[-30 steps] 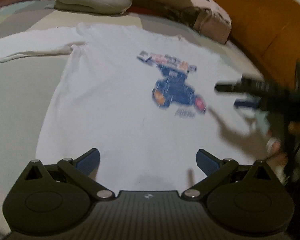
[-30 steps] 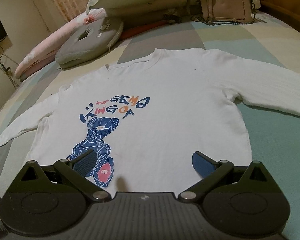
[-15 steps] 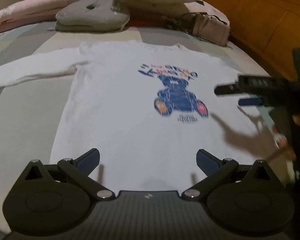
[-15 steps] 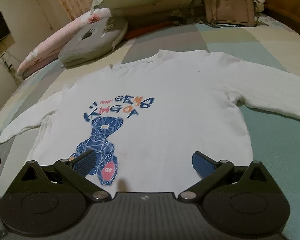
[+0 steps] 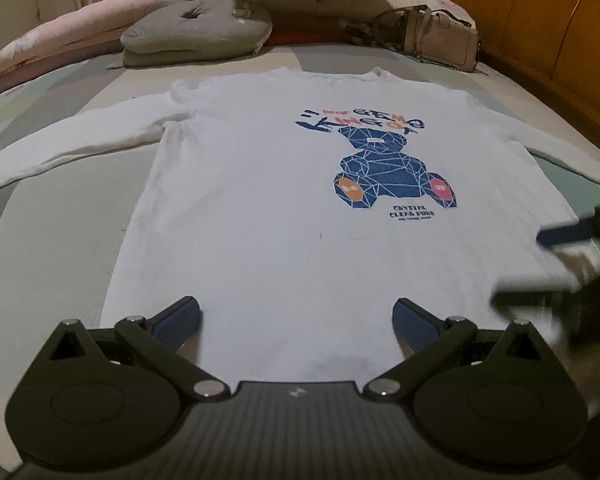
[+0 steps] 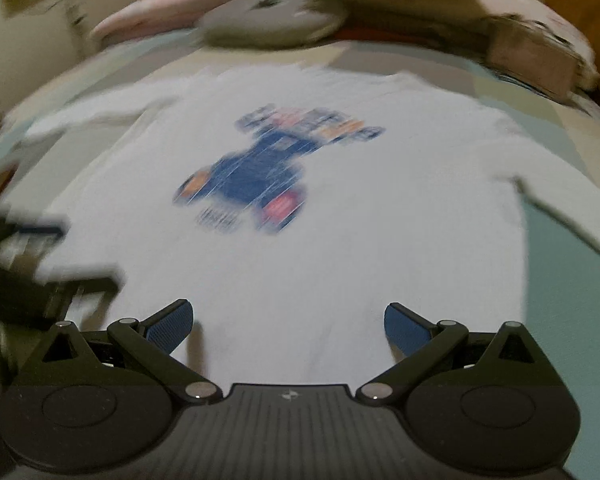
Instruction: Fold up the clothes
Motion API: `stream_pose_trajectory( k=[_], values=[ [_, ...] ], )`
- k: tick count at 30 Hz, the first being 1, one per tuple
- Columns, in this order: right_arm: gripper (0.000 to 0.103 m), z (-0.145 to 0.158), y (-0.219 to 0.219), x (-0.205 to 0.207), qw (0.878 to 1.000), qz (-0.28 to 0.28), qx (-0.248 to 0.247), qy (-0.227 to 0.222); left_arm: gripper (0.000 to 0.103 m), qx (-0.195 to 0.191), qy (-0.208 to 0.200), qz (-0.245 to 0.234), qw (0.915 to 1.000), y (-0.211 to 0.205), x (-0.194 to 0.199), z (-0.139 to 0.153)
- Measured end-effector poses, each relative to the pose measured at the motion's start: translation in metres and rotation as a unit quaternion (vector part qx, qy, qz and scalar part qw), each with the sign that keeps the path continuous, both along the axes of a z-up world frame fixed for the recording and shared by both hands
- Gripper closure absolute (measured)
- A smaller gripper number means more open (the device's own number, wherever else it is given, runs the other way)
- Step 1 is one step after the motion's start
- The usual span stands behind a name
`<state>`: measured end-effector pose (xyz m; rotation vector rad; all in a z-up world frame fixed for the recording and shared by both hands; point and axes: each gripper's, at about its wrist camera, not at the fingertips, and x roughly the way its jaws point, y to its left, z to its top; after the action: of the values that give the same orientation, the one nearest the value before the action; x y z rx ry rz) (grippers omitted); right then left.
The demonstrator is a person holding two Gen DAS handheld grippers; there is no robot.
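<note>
White shirt point(image 5: 260, 216) reading "CRYSTAL CLEAR PURE" lies flat on the bed point(image 5: 40, 264).
Left tongs point(image 5: 296, 320) and right tongs point(image 6: 288, 322) hover over its hem, fingers apart, empty.

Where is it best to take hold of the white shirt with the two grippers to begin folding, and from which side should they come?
Probably the bottom hem of the white shirt, near its two corners. It lies flat, face up, sleeves spread, with the hem nearest both tools. The left gripper and right gripper are open just above that edge, so come in low from the near side, one finger sliding under the cloth.
</note>
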<state>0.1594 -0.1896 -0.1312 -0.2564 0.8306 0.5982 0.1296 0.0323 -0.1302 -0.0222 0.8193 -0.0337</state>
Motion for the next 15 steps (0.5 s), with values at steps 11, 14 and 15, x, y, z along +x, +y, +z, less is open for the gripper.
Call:
stream_pose_trajectory(
  k=[11,14,15],
  values=[
    [0.000,0.026,-0.013,-0.009,0.999,-0.026,-0.019,-0.036,0.001,-0.050,0.000,0.004,0.9988,0.007,0.024,0.010],
    [0.000,0.038,-0.013,0.004,0.998,-0.050,0.015,-0.044,0.001,-0.037,-0.006,0.000,0.9993,0.005,0.025,0.001],
    [0.000,0.042,-0.013,0.009,0.997,-0.058,0.027,-0.047,0.001,-0.036,-0.007,-0.004,0.9993,0.007,0.025,0.003]
  ],
)
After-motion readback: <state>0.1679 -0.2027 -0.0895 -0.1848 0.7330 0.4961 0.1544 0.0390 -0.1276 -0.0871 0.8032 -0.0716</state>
